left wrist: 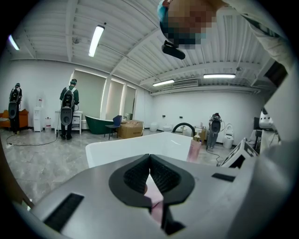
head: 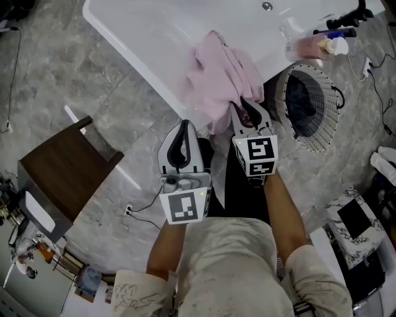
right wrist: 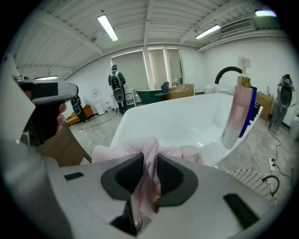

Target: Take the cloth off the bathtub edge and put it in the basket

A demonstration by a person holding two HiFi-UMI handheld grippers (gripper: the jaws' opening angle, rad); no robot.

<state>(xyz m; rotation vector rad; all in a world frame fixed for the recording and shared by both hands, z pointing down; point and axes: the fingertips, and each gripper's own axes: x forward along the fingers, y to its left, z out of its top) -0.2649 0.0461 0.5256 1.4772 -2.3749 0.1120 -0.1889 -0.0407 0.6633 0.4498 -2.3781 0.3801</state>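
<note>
A pale pink cloth [head: 216, 80] lies bunched over the near edge of the white bathtub [head: 133, 52]. My right gripper [head: 245, 104] is at the cloth's right side and is shut on a fold of it. In the right gripper view the pink cloth [right wrist: 122, 150] runs up between the jaws of that gripper [right wrist: 148, 161]. My left gripper [head: 184, 124] hangs just left of the cloth's lower hem with its jaws together. Through the left gripper's [left wrist: 149, 161] lower gap a bit of pink shows. The white wire basket [head: 322, 117] stands on the floor to the right, with dark fabric inside.
A pink bottle [head: 309, 46] and a black faucet [head: 346, 18] sit on the tub's right corner, close above the basket. A dark wooden stool [head: 68, 167] stands to the left. Cables cross the grey stone floor. In the gripper views people stand far off.
</note>
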